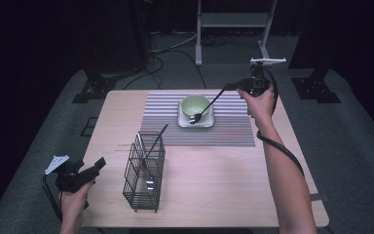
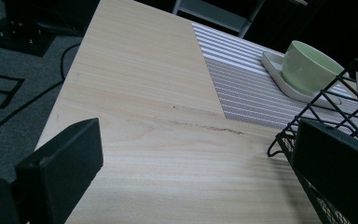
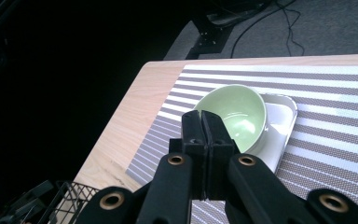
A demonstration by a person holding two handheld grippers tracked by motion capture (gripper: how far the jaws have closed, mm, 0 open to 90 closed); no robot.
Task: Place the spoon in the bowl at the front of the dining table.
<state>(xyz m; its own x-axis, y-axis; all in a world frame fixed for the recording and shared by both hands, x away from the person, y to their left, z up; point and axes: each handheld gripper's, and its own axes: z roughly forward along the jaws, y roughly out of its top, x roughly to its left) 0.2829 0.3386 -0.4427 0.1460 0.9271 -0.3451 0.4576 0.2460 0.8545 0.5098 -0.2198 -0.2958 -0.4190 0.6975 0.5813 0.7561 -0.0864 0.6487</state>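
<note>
Right tongs [image 1: 241,87] sat at the upper right of the high view, jaws pressed together on the handle of a black fork [image 1: 205,108]. Its long axis ran down-left from the grip, and its tines hung over the near rim of the green bowl [image 1: 196,104] on the white plate [image 1: 209,122], at frame centre above the striped mat [image 1: 229,127]. So the coming move looked like a short drop along that slant, and the right hand [image 1: 260,105] was plainly the nearer one.

Left tongs [image 1: 85,171] waited at the lower left, jaws spread and holding nothing, just left of the wire caddy [image 1: 145,170], which stood near the middle with another utensil leaning in it.

From the right gripper view, the closed jaws hid the fork, and the bowl [image 3: 237,114] lay dead ahead beyond their tips. From the left gripper view came the caddy's near corner [image 2: 307,116] at the right edge and the bowl [image 2: 310,67] side-on, upper right.
</note>
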